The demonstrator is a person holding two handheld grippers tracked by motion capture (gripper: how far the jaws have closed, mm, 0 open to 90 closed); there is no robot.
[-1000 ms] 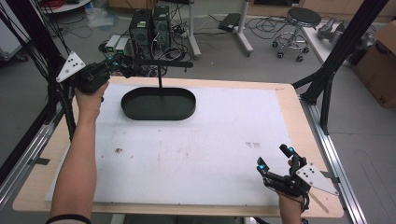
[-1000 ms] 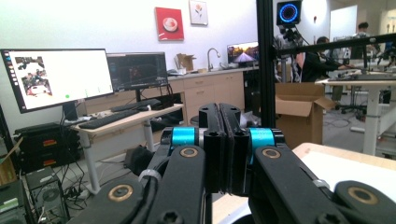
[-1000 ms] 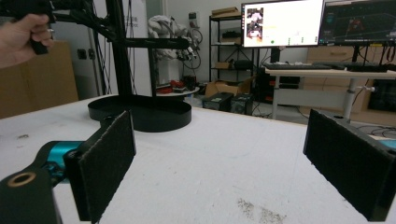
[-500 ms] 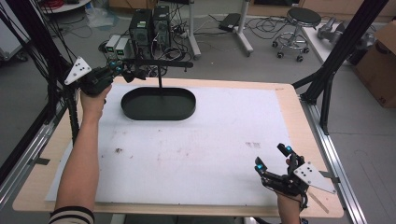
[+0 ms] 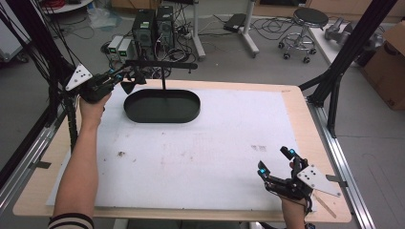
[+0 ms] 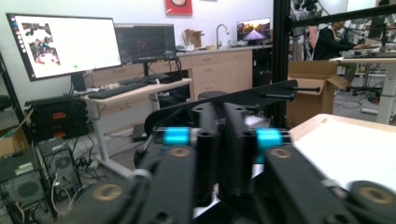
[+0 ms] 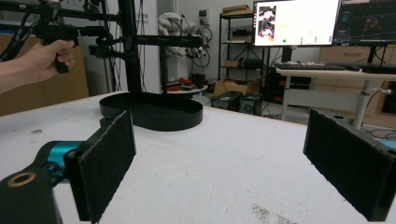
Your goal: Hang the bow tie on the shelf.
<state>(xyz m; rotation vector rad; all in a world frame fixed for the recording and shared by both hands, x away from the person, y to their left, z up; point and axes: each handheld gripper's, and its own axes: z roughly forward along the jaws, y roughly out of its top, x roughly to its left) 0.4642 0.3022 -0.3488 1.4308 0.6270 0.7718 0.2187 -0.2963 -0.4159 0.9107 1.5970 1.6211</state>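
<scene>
A black oval tray (image 5: 162, 119) lies at the back left of the table. From it rises a thin post that carries a black crossbar (image 5: 162, 64). My left gripper (image 5: 130, 79) is held up at the crossbar's left end, above the tray's left edge. In the left gripper view its jaws (image 6: 219, 135) are pressed together, and the crossbar (image 6: 261, 93) runs just beyond them; I see nothing between them. My right gripper (image 5: 276, 161) rests low at the front right corner with its pads (image 7: 105, 163) wide apart and nothing between them. It faces the tray (image 7: 154, 114) across the table.
A white sheet (image 5: 215, 143) covers most of the wooden table (image 5: 296, 95). Black frame legs (image 5: 334, 81) stand at the right edge and more at the left. Computer towers (image 5: 153, 28), a stool (image 5: 305, 24) and a cardboard box (image 5: 389, 62) stand on the floor behind.
My left gripper has moved right and slightly nearer, up to the crossbar's left end. The right gripper has barely shifted and stays open.
</scene>
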